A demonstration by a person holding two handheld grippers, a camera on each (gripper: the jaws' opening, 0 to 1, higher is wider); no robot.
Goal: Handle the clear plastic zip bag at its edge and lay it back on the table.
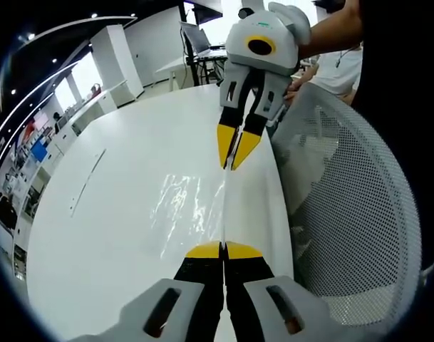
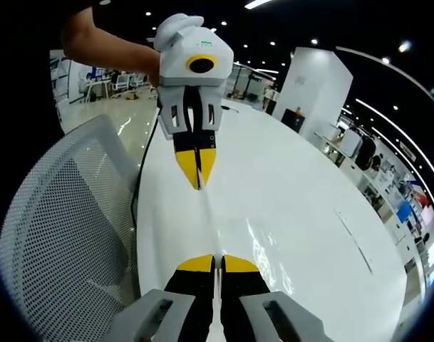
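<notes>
At frame centre, my left gripper (image 1: 223,249) and right gripper (image 2: 217,262) both pinch the bag (image 1: 192,203) edge, over the table (image 1: 131,142).

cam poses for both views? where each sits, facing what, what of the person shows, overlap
Left gripper view: rides the left gripper, facing the right gripper along the zip bag edge; a forearm shows.
Right gripper view: rides the right gripper, facing the left gripper; a forearm shows.
Shared: both grippers, bag, white table, mesh chair. The cameras face each other.

White table (image 1: 131,214), mesh chair (image 1: 352,214), ceiling lights (image 2: 256,3).
</notes>
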